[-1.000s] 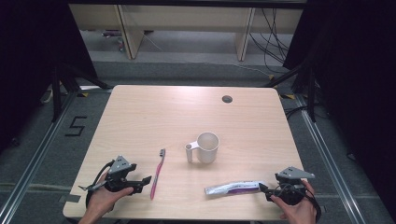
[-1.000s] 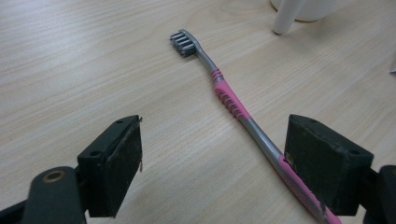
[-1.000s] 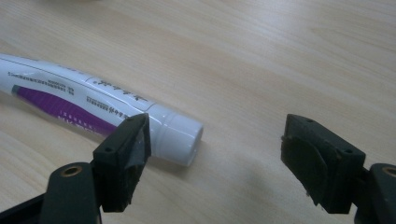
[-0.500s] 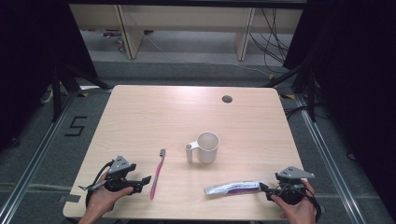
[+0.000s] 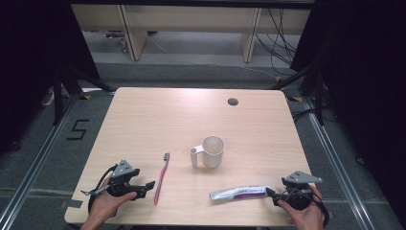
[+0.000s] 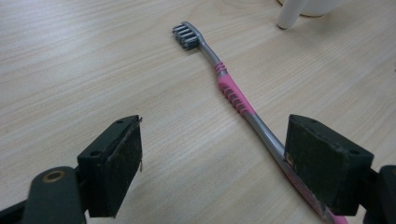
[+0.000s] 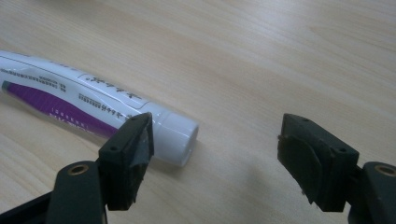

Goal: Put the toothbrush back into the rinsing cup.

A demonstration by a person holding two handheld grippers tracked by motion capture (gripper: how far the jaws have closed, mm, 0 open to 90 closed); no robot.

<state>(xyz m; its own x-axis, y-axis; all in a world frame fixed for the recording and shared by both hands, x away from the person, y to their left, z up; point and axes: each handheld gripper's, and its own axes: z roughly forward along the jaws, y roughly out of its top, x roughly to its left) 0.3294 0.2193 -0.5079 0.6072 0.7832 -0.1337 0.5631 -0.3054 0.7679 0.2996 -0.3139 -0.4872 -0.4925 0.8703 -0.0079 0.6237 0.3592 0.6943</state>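
The left gripper rests low on the near left part of the table, its jaws spread apart with nothing between the pads; in the left gripper view the pink and grey toothbrush lies flat on the wood, and the lower end of its handle passes just behind one jaw and is cut off at the picture's bottom edge. In the high view the toothbrush lies just beside the left gripper, bristles pointing away from the person. The right gripper sits at the near right edge, jaws also standing wide with bare wood in the gap; the right gripper view shows the white cap of the toothpaste tube just beside one jaw, not between the pads, and whether it touches that jaw is hard to tell. The tube lies flat, its far end cut off in the right gripper view. A white mug stands upright between and beyond both things; no contents can be made out inside it.
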